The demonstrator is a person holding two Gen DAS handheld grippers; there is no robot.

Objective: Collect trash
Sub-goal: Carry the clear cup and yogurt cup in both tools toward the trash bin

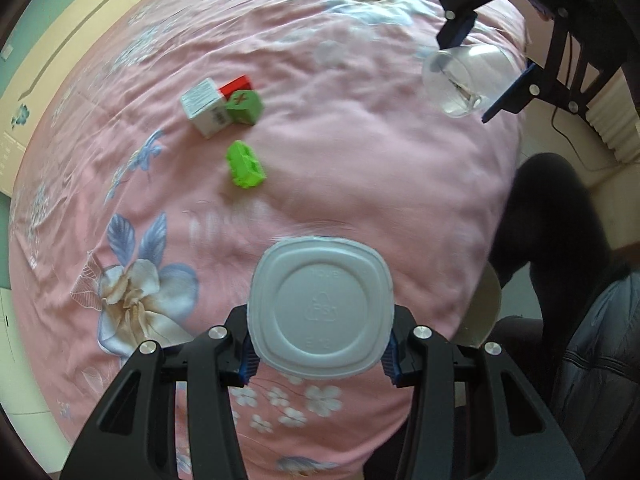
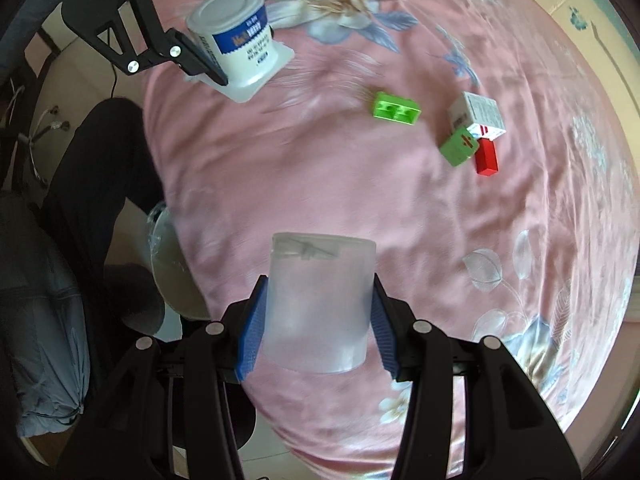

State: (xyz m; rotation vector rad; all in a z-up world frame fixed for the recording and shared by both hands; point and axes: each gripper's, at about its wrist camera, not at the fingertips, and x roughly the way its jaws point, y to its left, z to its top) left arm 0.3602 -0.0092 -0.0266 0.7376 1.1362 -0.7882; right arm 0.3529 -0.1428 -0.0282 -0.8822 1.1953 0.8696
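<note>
My left gripper (image 1: 320,354) is shut on a white yogurt cup (image 1: 320,308), whose base faces the camera; the same cup, with a blue label, shows in the right wrist view (image 2: 236,46). My right gripper (image 2: 318,326) is shut on a clear plastic cup (image 2: 320,300), also seen at the upper right of the left wrist view (image 1: 466,80). Both are held above a pink flowered bedspread (image 1: 360,168). On the bedspread lie a green brick (image 1: 245,165), a green cube (image 1: 244,107), a white carton (image 1: 204,107) and a red block (image 1: 237,85).
A white bin with a plastic liner (image 2: 172,268) stands on the floor beside the bed edge, also in the left wrist view (image 1: 482,308). The person's dark-trousered leg (image 2: 92,184) and a grey jacket (image 1: 600,352) are next to it. A cream wardrobe (image 1: 60,60) lies beyond the bed.
</note>
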